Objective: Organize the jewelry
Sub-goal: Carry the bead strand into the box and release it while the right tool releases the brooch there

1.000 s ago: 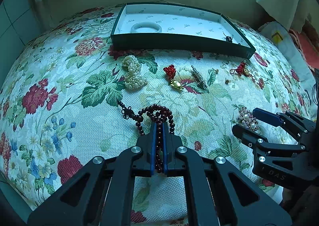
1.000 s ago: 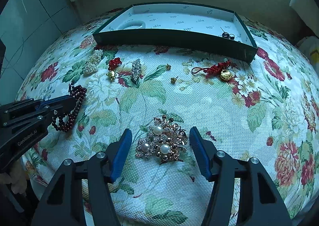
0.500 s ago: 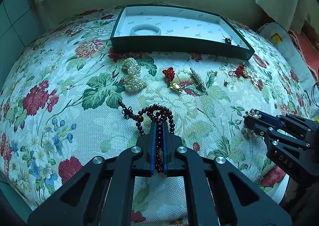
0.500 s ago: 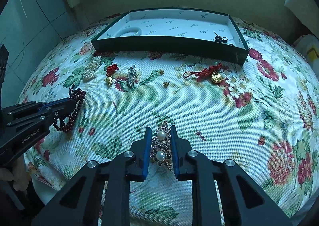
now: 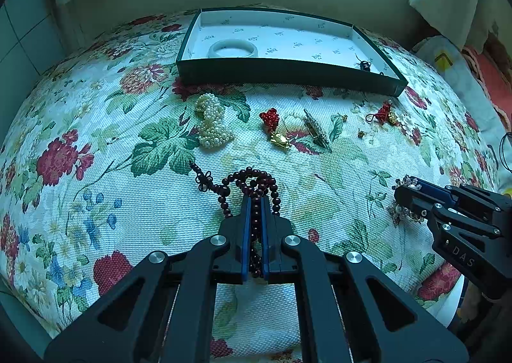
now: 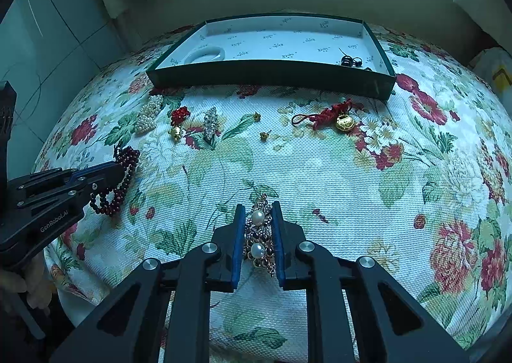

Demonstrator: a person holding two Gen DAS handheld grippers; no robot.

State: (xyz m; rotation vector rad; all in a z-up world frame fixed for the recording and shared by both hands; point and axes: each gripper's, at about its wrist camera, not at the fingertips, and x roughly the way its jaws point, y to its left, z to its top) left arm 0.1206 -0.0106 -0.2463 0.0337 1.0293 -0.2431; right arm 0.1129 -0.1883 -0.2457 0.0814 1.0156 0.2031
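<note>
Both grippers grasp jewelry on the floral tablecloth (image 5: 96, 203).

The left gripper (image 5: 255, 203) is clenched on a dark red bead bracelet (image 5: 252, 179) at lower centre; the right gripper (image 6: 258, 212) pinches a pearl brooch (image 6: 259, 235) at lower centre. The green tray (image 6: 272, 73), upper centre, contains a white bangle (image 5: 232, 48).
</note>
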